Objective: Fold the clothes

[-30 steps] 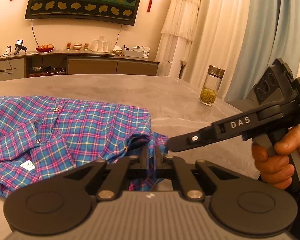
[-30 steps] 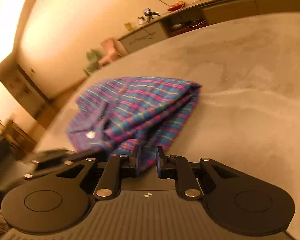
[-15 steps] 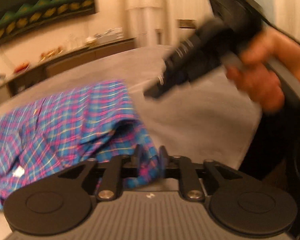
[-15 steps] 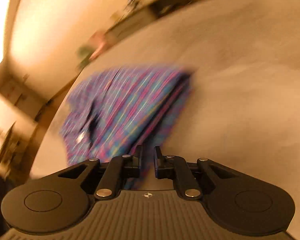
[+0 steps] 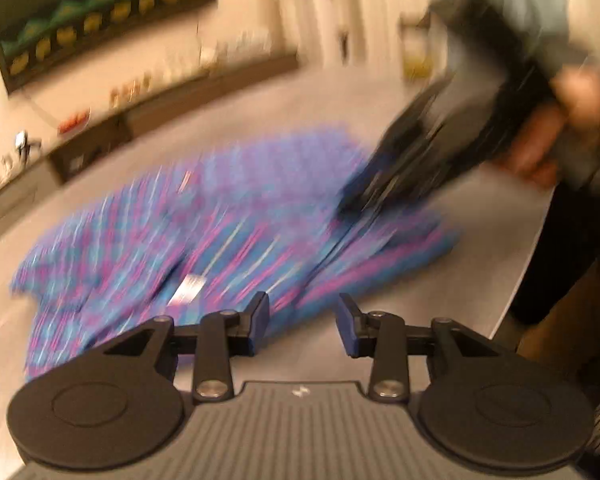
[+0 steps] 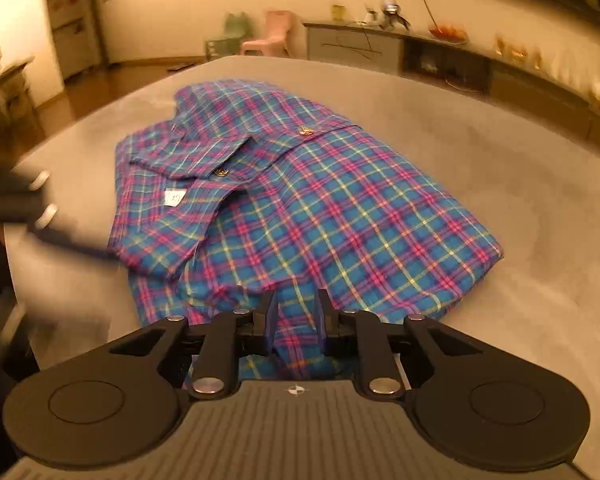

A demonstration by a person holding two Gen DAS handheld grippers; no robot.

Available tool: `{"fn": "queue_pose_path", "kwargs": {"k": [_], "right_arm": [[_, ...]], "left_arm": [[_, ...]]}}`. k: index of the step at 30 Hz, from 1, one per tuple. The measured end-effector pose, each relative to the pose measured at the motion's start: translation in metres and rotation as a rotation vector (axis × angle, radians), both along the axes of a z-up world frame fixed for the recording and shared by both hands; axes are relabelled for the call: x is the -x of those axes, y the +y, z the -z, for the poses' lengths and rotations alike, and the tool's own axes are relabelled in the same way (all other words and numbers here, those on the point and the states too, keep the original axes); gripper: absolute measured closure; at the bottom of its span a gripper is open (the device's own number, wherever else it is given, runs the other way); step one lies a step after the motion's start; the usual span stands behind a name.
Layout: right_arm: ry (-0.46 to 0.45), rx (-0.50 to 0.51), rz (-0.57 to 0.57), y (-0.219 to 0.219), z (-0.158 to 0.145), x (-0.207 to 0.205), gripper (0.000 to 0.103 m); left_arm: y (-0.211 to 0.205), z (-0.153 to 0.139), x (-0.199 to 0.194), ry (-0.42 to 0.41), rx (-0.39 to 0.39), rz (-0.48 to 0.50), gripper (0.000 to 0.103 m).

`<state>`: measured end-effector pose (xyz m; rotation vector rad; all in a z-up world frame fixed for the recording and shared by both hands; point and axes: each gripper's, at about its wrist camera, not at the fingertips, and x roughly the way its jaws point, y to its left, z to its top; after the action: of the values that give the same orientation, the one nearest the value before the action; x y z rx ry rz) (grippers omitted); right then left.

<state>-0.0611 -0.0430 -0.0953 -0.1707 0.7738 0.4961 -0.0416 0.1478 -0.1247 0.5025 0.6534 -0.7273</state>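
Blue-and-pink plaid shirt (image 6: 300, 196) folded on grey table (image 6: 520, 200); left gripper (image 5: 302, 326) spread, holding nothing; right gripper (image 6: 296, 316) parted around shirt's near edge.

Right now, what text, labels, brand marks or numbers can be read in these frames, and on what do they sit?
No text reads clearly.
White size tag on the plaid shirt: a printed mark, too small to read.
The same tag in the left wrist view: blurred.
Emblem on the right hand-held gripper: a symbol, no letters.
Emblem on the left hand-held gripper: likewise.
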Motion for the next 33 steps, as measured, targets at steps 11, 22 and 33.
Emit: {"fn": "queue_pose_path", "kwargs": {"k": [11, 22, 33], "right_arm": [[0.004, 0.103, 0.008, 0.070, -0.020, 0.049, 0.080], [-0.050, 0.080, 0.176, 0.023, -0.032, -0.003, 0.075], [-0.056, 0.053, 0.054, 0.022, -0.054, -0.037, 0.060]], "left_arm": [[0.022, 0.007, -0.085, -0.020, -0.036, -0.301, 0.077], [0.029, -0.012, -0.026, 0.079, 0.134, -0.061, 0.068], [0.147, -0.019, -0.094, -0.017, -0.001, -0.500, 0.073]]}}
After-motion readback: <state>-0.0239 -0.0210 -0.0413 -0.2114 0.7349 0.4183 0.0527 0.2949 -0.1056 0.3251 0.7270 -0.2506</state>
